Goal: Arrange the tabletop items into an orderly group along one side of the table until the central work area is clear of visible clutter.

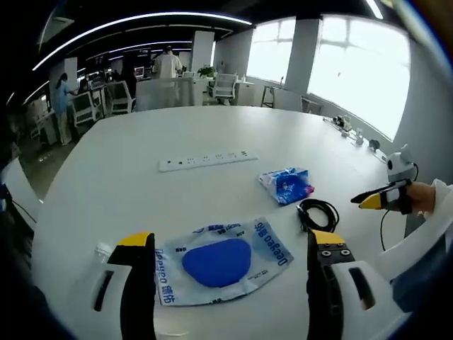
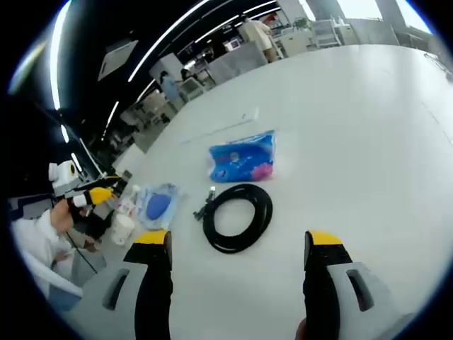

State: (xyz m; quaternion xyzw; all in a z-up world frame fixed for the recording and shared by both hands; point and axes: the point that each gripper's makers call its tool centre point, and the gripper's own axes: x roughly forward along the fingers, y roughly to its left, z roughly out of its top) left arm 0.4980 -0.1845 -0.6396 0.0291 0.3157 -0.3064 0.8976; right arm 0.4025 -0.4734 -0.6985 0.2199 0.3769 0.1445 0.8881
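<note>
Your left gripper (image 1: 230, 244) hovers low over the white table (image 1: 141, 142) with its jaws spread wide and holding nothing; the clear pouch with the blue pad (image 1: 221, 261) lies flat between them, just ahead of the yellow tips. The pouch print reads "Deeyeo", seen upside down, with smaller characters you cannot make out. A small white-capped bottle (image 1: 103, 250) sits just outside the left jaw. Beyond the right jaw lies the coiled black cable (image 1: 318, 213), then the blue tissue pack (image 1: 286, 185), and farther on the white power strip (image 1: 206, 160) lies across the middle of the table. Your right gripper (image 2: 239, 244) is also wide open and empty; in the right gripper view the coiled black cable sits between its jaws, a little ahead and nearer the left one, with the blue tissue pack just beyond it, its print too small to read. The pouch and small bottles (image 2: 126, 212) cluster near the table edge by your left gripper, which shows at that view's left. To the right of the cable the table runs bare and broad, and the far half past the power strip is open too.
</note>
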